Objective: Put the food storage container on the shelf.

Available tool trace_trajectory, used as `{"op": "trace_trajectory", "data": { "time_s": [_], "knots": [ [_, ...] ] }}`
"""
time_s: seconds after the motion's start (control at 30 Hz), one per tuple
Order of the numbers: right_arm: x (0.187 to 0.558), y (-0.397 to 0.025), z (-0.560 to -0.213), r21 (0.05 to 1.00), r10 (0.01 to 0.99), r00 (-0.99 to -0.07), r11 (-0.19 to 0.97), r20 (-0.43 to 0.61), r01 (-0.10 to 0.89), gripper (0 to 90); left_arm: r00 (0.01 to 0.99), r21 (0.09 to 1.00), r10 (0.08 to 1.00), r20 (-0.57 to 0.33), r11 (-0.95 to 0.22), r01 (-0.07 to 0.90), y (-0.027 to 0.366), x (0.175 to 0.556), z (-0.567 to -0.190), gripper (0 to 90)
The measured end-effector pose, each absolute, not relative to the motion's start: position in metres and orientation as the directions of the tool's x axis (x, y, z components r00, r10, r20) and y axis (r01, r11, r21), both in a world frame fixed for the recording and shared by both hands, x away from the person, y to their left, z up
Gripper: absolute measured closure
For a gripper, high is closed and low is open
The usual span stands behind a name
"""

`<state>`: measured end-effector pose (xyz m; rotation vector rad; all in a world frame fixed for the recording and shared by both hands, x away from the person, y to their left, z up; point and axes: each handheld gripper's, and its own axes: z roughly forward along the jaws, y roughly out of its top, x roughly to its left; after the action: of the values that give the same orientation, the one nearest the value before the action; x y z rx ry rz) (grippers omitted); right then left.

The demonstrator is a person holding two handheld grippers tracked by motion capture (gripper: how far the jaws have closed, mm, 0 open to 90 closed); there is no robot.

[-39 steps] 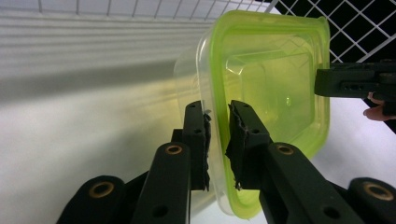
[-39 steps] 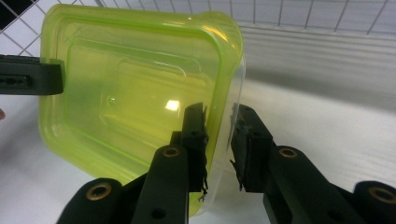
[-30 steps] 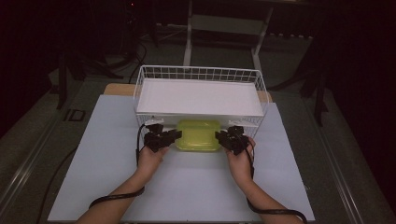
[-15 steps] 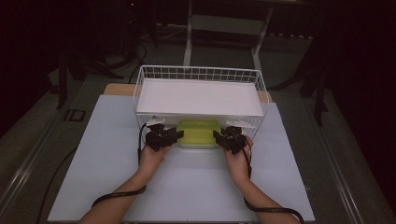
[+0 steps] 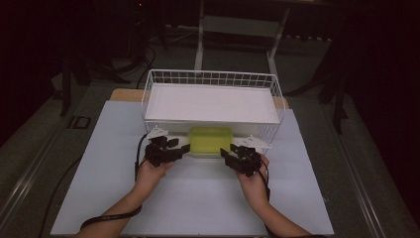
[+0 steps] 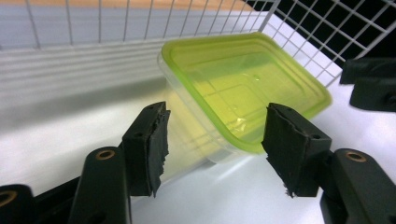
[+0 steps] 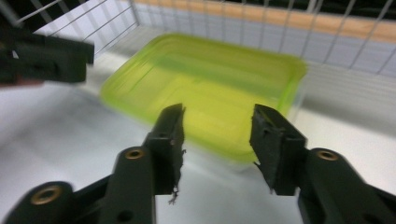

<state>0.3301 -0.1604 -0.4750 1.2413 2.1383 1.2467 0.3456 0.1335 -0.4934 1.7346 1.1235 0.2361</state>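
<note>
Container (image 5: 211, 141), clear-bodied with a yellow-green lid, is the landmark: it sits on the white table (image 5: 198, 198), tucked partly under the front edge of a white wire rack (image 5: 210, 99).

Nearest the camera, two forearms come in over the bare white sheet on the person's side of the container. The table's wooden edge (image 5: 124, 94) shows beyond the rack, and farther back the room is dark, with a grey floor (image 5: 29, 148), cables and the legs of a pale metal stand (image 5: 237, 29).

The left gripper (image 5: 184, 148) lies just to the left of the container, its jaws pointing at the container's left end. In the left gripper view its fingers (image 6: 147, 147) stand wide apart with nothing between them, and the container (image 6: 243, 88) lies a little beyond them, apart from both pads.

The right gripper (image 5: 225, 155) lies just in front of the container's right corner. In the right gripper view its fingers (image 7: 170, 140) are parted, somewhat less widely, and grip nothing; the container (image 7: 210, 88), blurred, lies just beyond the tips. Contact cannot be told there.
</note>
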Motion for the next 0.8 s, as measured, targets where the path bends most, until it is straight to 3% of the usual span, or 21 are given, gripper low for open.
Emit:
{"op": "trace_trajectory", "data": {
  "time_s": [0.13, 0.2, 0.23, 0.33, 0.4, 0.5, 0.8],
  "knots": [
    [0.32, -0.154, -0.478, 0.816, 0.814, -0.568, 0.246, 0.119, 0.523, 67.9, 0.599, 0.834, 0.709, -0.373, -0.027, 0.552, 0.147, 0.331, -0.485, 27.5],
    [0.318, -0.153, -0.479, 0.813, 0.811, -0.573, 0.254, 0.116, 0.524, 69.1, 0.613, 0.837, 0.688, -0.388, -0.014, 0.546, 0.15, 0.324, -0.482, 26.9],
    [0.314, -0.147, -0.482, 0.799, 0.794, -0.598, 0.284, 0.113, 0.529, 76.7, 0.626, 0.843, 0.678, -0.385, -0.017, 0.537, 0.153, 0.316, -0.48, 22.3],
    [0.31, -0.141, -0.487, 0.785, 0.779, -0.619, 0.32, 0.1, 0.53, 81.2, 0.658, 0.857, 0.665, -0.354, -0.051, 0.512, 0.156, 0.302, -0.477, 18.1],
    [0.309, -0.138, -0.49, 0.774, 0.771, -0.628, 0.329, 0.111, 0.541, 88.8, 0.682, 0.874, 0.663, -0.309, -0.084, 0.478, 0.155, 0.293, -0.476, 11.2],
    [0.31, -0.133, -0.495, 0.76, 0.762, -0.638, 0.347, 0.113, 0.549, 89.9, 0.681, 0.875, 0.681, -0.269, -0.122, 0.469, 0.153, 0.28, -0.48, 1.1],
    [0.322, -0.12, -0.509, 0.739, 0.772, -0.63, 0.373, 0.09, 0.562, 90.0, 0.693, 0.893, 0.672, -0.26, -0.107, 0.438, 0.152, 0.262, -0.495, 1.1]
  ]
}}
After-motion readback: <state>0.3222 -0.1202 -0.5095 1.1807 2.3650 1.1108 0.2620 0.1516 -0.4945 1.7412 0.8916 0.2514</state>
